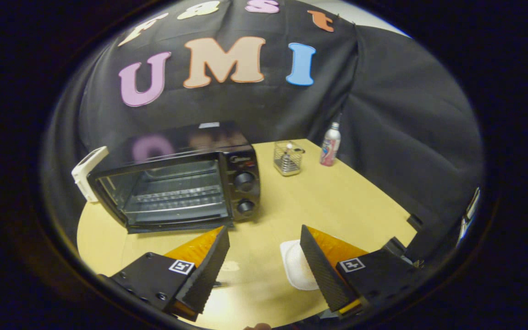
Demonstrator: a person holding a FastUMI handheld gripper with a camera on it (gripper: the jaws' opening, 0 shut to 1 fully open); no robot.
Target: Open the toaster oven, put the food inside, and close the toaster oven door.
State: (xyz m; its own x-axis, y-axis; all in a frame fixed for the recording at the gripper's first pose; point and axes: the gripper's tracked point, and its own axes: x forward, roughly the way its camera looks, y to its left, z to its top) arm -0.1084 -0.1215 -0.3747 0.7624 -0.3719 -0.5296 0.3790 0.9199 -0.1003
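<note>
Camera on gripper (264,256) faces toaster oven (177,183) from near.

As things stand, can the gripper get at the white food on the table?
Probably yes. The gripper is open, and the white food lies on the bare table just inside one finger, nothing over it. The toaster oven sits farther ahead.

A wire mesh holder (288,158) stands on the wooden table (337,201). Just beside it — a pink-labelled bottle (330,145), upright near the table's far edge.
</note>
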